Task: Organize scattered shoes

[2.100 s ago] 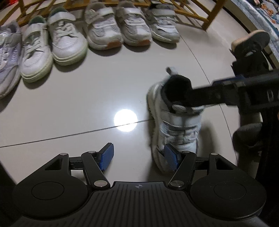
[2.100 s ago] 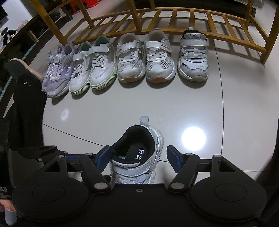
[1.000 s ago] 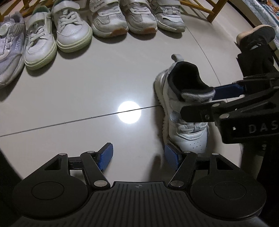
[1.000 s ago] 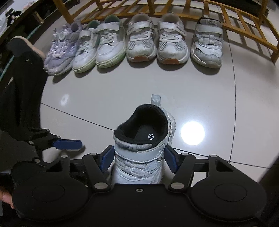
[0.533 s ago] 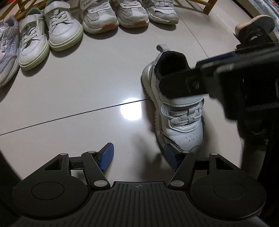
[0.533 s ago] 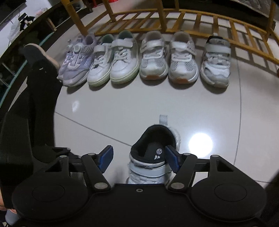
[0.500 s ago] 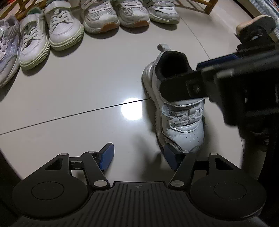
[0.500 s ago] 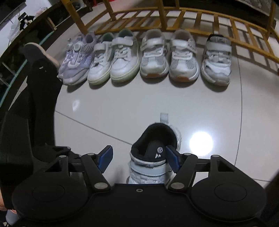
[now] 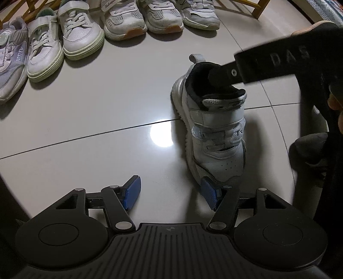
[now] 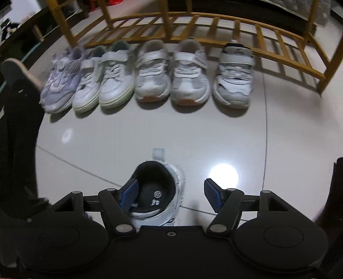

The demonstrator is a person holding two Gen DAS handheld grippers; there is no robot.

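- Now the right gripper [image 10: 169, 196] straddles the loose shoe's [image 10: 158, 193] heel, jaws apart, nothing pinched.
- Left gripper [image 9: 171, 193] gapes empty, shoe at one o'clock.

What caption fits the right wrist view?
Open right claw over a lone white shoe, one pad inside its collar; six shoes lined before a rack.

Place: a home, most likely an entry or bedroom corner.
Floor: glossy pale floor tiles [image 10: 150, 133] with thin grout lines and a ceiling light mirrored in them.
Rack: a low wooden shoe rack [image 10: 214, 23] with slatted shelves stands on the tiles.
Shoes: a row of small children's sneakers [image 10: 154, 73] is lined up in front of it.
Edge: patterned bedding [image 9: 330, 12] shows at one corner.
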